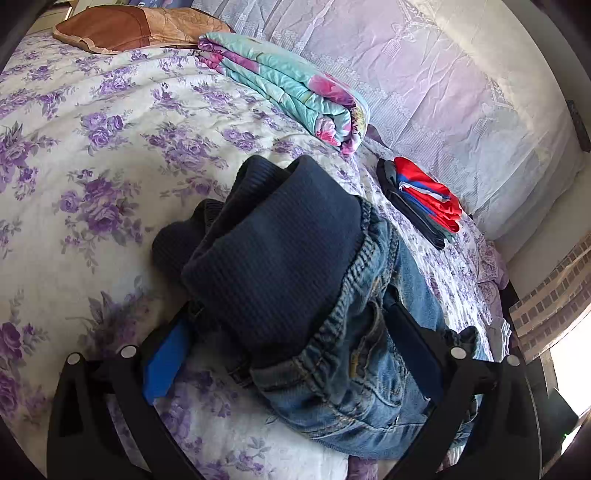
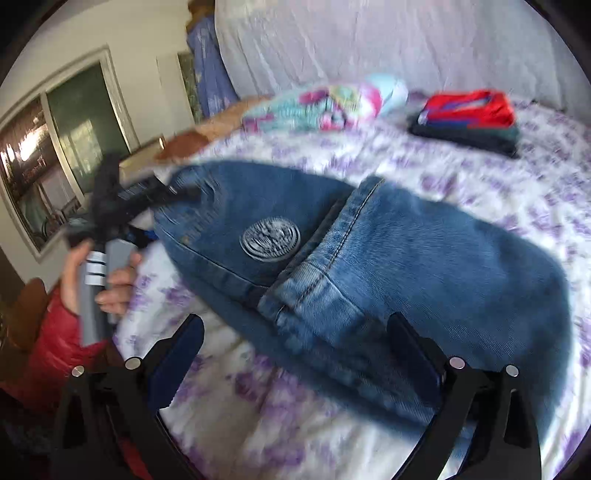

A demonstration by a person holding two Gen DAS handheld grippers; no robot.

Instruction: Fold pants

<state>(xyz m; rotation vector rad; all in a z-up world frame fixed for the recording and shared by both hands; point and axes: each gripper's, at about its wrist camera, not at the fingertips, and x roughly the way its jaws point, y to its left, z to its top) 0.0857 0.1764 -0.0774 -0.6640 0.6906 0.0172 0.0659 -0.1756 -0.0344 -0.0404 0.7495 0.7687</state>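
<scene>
Blue jeans [image 1: 362,354] with a dark navy ribbed waistband [image 1: 273,254] lie on the flowered bedspread. My left gripper [image 1: 291,354] is open, its fingers on either side of the waist end. In the right wrist view the jeans [image 2: 406,266] lie spread out, a round emblem patch [image 2: 270,239] on one leg and a hem folded over beside it. My right gripper [image 2: 295,354] is open just above the near edge of the denim, holding nothing. The left gripper [image 2: 122,206] and the hand holding it show at the far left; that view is blurred.
A folded turquoise and pink quilt [image 1: 291,85] and a brown pillow [image 1: 129,27] lie at the head of the bed. A stack of folded red, blue and dark clothes [image 1: 424,195] sits near the wall side, also in the right wrist view [image 2: 469,118]. A window [image 2: 62,147] is on the left.
</scene>
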